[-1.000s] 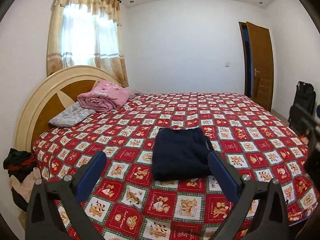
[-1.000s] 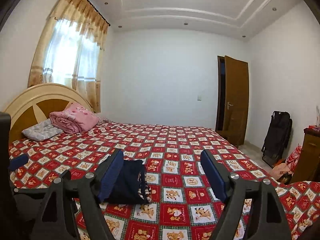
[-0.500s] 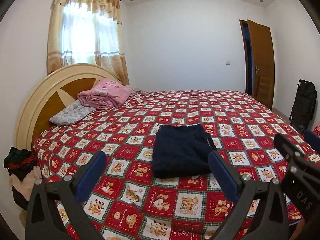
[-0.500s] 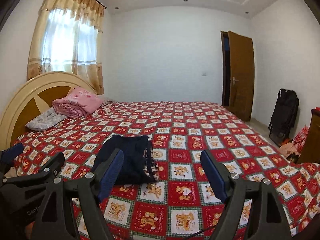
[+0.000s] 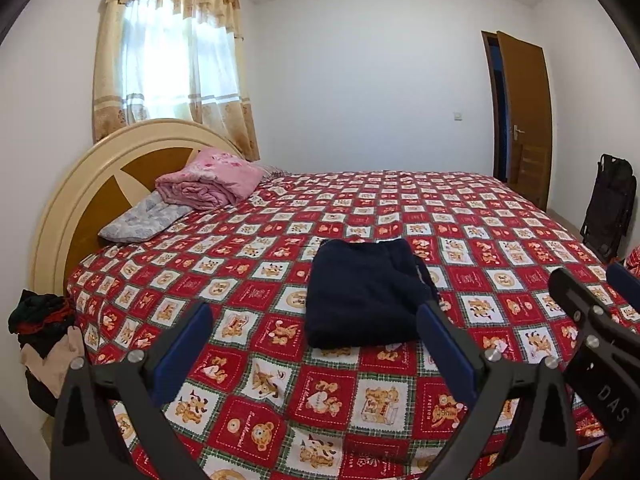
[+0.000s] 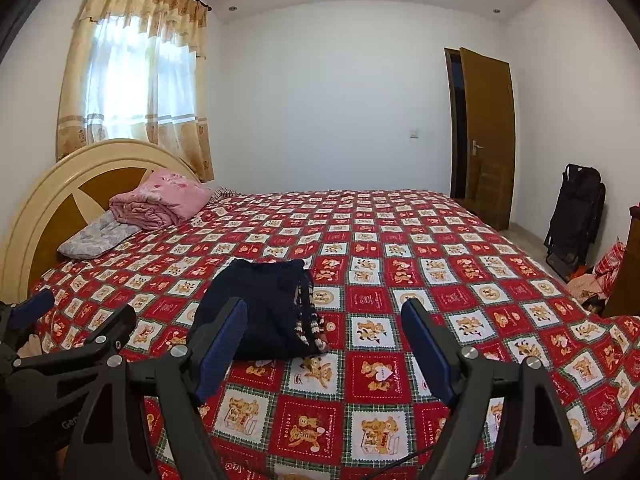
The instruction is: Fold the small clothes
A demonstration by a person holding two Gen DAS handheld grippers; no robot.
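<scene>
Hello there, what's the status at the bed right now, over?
Left gripper open, empty. Right gripper open, empty. Navy garment folded on bedspread, untouched. Nothing in the way.

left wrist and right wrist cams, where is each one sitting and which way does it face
Left wrist: on the left gripper, facing across the bed at the folded navy garment; its own open fingers and the right gripper's finger at right show.
Right wrist: on the right gripper, to the right of the left, same heading, garment left of centre; its open fingers and the left gripper at lower left show.
Shared: garment, bed, headboard, pink blanket, door.
</scene>
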